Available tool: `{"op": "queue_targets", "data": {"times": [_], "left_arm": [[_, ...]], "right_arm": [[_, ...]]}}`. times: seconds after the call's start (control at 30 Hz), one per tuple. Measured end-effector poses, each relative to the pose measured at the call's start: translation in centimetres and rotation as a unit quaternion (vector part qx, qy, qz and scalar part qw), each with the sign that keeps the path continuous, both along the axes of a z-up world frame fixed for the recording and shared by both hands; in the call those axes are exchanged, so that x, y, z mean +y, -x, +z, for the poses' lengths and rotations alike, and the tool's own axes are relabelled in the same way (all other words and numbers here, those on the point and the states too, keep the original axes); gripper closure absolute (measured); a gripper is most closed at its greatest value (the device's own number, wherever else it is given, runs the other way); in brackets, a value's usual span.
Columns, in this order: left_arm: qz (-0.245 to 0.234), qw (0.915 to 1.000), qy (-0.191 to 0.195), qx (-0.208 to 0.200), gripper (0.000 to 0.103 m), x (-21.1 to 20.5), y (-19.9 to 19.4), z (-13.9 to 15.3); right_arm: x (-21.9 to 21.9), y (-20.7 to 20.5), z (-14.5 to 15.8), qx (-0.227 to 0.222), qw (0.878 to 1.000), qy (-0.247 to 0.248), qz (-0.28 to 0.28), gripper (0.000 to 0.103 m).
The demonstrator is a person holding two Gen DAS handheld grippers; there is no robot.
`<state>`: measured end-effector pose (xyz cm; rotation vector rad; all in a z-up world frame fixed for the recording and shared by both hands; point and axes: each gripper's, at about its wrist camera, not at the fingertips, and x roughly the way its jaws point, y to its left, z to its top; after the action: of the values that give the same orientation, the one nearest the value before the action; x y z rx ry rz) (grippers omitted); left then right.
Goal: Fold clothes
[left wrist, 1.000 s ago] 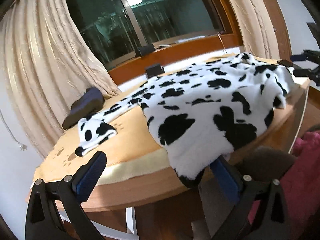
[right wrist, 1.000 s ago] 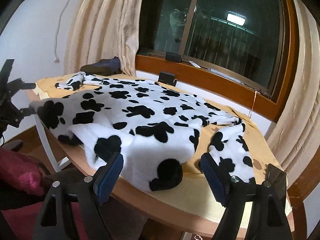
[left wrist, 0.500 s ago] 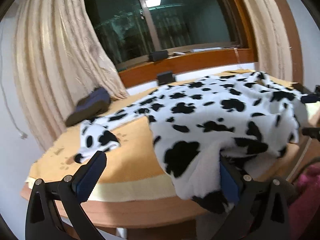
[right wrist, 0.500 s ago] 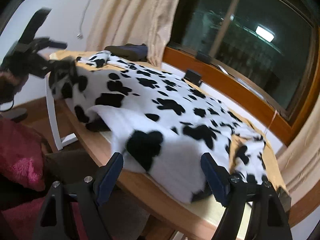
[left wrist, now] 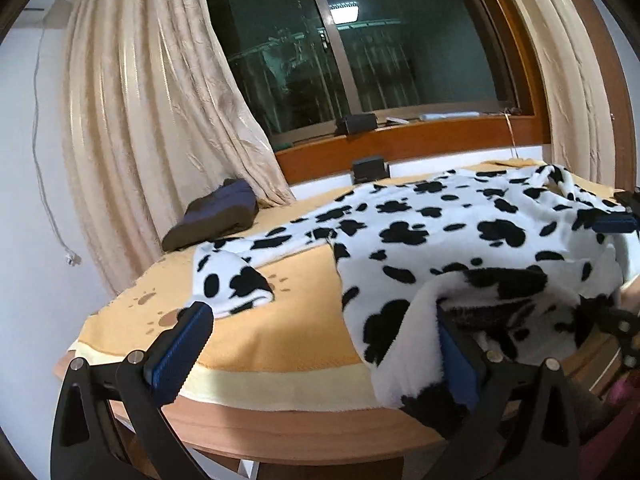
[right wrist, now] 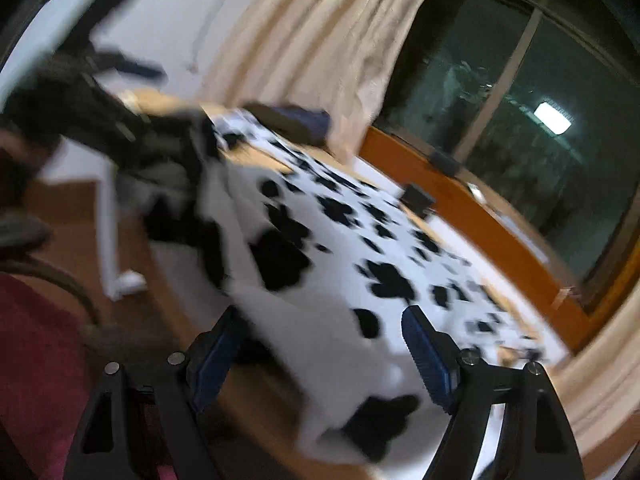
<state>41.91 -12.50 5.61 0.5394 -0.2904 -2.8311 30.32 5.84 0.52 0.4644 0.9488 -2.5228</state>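
Cow-print garment (left wrist: pixel 440 240) lies spread over the yellow mat (left wrist: pixel 280 328). Left tongs (left wrist: pixel 320 348) gape wide at the mat's near edge, holding nothing. Right tongs (right wrist: pixel 320 344), blurred, straddle the garment's hem, wide open.

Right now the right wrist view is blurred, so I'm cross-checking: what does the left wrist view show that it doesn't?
Only the left wrist view shows the garment's sleeve lying on the yellow mat and the open left gripper. Only the right wrist view shows the open right gripper and red fabric. Both show the cow-print garment, dark folded cloth and window.
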Motion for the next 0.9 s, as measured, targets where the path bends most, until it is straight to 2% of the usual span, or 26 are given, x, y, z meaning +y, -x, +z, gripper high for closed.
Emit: {"op": "queue_targets", "data": {"times": [0.13,0.23,0.37,0.47,0.57,0.7,0.8,0.9], "left_arm": [[0.004,1.0000,0.008,0.003,0.000,0.0,0.1,-0.2],[0.001,0.9999,0.009,-0.010,0.000,0.1,0.7,-1.0],[-0.003,0.9995,0.019,-0.025,0.000,0.9,1.0,-2.0],[-0.010,0.9995,0.020,-0.022,0.000,1.5,0.8,-1.9],[-0.028,0.9993,0.009,-0.024,0.000,2.3,0.8,-1.8],[-0.059,0.9966,0.008,-0.057,0.000,4.0,1.6,-3.0],[-0.049,0.9964,0.016,-0.067,0.000,4.0,2.0,-3.7],[-0.032,0.9967,0.024,-0.071,0.000,3.7,2.3,-4.2]], "right_arm": [[2.6,2.1,-0.3,0.011,0.995,-0.016,-0.093,0.021],[6.6,2.6,0.4,-0.022,0.991,0.035,-0.128,0.020],[9.8,2.3,1.6,-0.074,0.982,0.130,-0.117,0.018],[9.8,2.1,2.2,-0.083,0.980,0.149,-0.102,0.018],[9.0,2.2,2.6,-0.074,0.980,0.152,-0.101,0.018],[7.2,3.0,2.7,-0.068,0.982,0.149,-0.097,0.018],[7.3,3.2,3.0,-0.034,0.981,0.143,-0.127,0.018],[9.9,3.1,3.8,0.011,0.972,0.143,-0.188,0.017]]}}
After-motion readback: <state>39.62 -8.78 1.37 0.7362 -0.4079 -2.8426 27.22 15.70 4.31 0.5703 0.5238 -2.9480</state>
